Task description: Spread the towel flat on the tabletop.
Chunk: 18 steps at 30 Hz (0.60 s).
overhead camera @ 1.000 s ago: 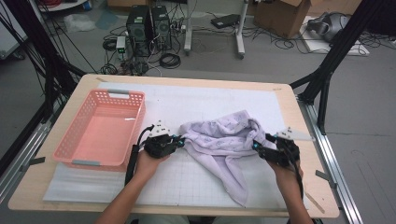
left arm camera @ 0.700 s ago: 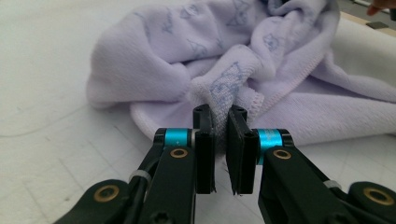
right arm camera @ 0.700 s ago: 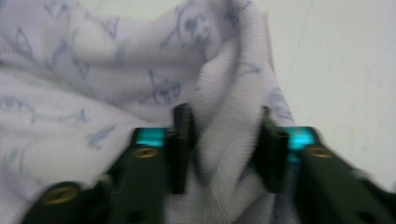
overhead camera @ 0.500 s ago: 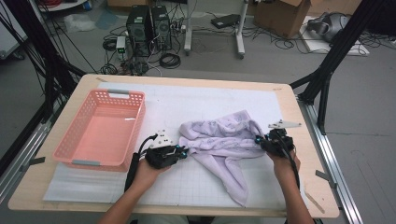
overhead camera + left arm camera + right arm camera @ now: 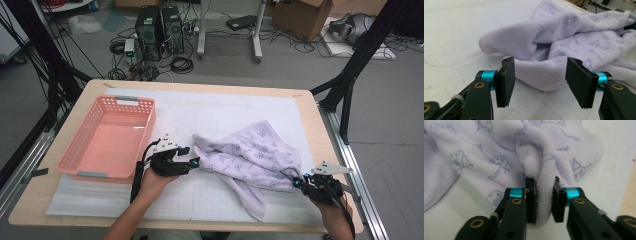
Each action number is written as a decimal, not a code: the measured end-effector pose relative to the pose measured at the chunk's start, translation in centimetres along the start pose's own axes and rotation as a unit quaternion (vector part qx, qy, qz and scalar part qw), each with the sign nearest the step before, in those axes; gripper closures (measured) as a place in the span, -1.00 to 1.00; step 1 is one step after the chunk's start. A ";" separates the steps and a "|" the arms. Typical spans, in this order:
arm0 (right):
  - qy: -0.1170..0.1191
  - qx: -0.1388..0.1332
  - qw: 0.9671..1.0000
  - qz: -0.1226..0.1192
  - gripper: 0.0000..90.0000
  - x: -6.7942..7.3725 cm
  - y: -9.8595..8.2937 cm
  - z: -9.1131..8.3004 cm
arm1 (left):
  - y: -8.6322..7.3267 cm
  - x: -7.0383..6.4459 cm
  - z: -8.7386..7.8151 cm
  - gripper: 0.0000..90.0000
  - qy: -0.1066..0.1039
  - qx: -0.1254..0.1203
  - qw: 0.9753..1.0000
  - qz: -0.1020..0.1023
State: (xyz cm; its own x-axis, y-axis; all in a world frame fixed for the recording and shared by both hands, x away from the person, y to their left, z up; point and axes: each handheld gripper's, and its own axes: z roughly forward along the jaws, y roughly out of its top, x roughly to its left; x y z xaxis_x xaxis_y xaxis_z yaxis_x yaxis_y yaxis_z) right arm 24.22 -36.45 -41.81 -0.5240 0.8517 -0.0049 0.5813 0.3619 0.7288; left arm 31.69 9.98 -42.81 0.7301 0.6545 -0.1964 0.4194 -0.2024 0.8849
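A lilac towel (image 5: 250, 157) with small printed faces lies crumpled on the white mat, right of centre. My left gripper (image 5: 192, 162) stands open at the towel's left end, and in the left gripper view (image 5: 540, 82) the folded towel edge (image 5: 541, 72) lies just beyond the spread jaws. At the table's right front my right gripper (image 5: 299, 181) is shut on a bunched fold of the towel. The right gripper view shows that gripper (image 5: 544, 200) with the pinched roll of cloth (image 5: 544, 185) squeezed between both pads.
A pink plastic basket (image 5: 80, 157) sits empty at the left of the table, close beside my left hand. The white gridded mat (image 5: 210, 115) covers most of the wooden tabletop (image 5: 320, 135). Beyond the table are computers, cables and boxes on the floor.
My right gripper has pulled its end of the towel rightward and toward the front edge, stretching the cloth out. My left gripper has stayed near the towel's left end, open.
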 end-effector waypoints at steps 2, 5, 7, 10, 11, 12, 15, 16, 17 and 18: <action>0.002 -0.031 0.999 0.009 0.33 0.0 0.3 -0.8 | 0.0 0.2 0.0 -0.09 0.005 0.000 1.000 0.000; 0.005 -0.084 0.996 0.018 0.24 -0.1 1.5 -2.0 | -0.1 0.4 0.1 -0.09 0.010 0.003 1.000 0.003; 0.004 -0.107 0.994 0.013 0.20 0.0 2.7 -2.4 | -0.1 0.4 0.2 -0.09 0.013 0.005 1.000 0.006; 0.002 -0.120 0.993 0.007 0.15 0.0 4.9 -1.9 | -0.2 0.5 0.4 -0.08 0.013 0.005 1.000 0.006; 0.000 -0.115 0.993 0.004 0.14 0.1 5.7 -1.3 | -0.2 0.5 0.4 -0.09 0.013 0.004 1.000 0.005; -0.002 -0.110 0.994 0.000 0.12 0.1 6.5 -0.6 | -0.2 0.5 0.4 -0.09 0.014 0.004 1.000 0.005; 0.010 -0.089 0.996 0.000 0.06 0.0 8.8 2.7 | -0.2 0.6 0.3 -0.09 0.014 0.005 1.000 0.008; 0.015 -0.085 0.996 0.000 0.06 0.0 9.5 4.0 | -0.2 0.6 0.3 -0.09 0.014 0.005 1.000 0.008; 0.018 -0.077 0.997 -0.004 0.04 0.0 10.2 5.2 | -0.2 0.6 0.3 -0.09 0.014 0.004 1.000 0.006; 0.017 -0.064 0.998 -0.010 0.02 0.1 10.8 6.4 | -0.2 0.7 0.3 -0.09 0.014 0.003 1.000 0.006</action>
State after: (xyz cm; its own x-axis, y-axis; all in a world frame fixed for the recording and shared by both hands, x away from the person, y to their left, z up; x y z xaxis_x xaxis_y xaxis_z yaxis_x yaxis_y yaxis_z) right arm 34.44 -30.03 -38.26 -0.5566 0.8308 0.0015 0.4869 0.3248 0.8108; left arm 32.25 10.27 -43.29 0.7205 0.6713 -0.1736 0.4137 -0.2152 0.8846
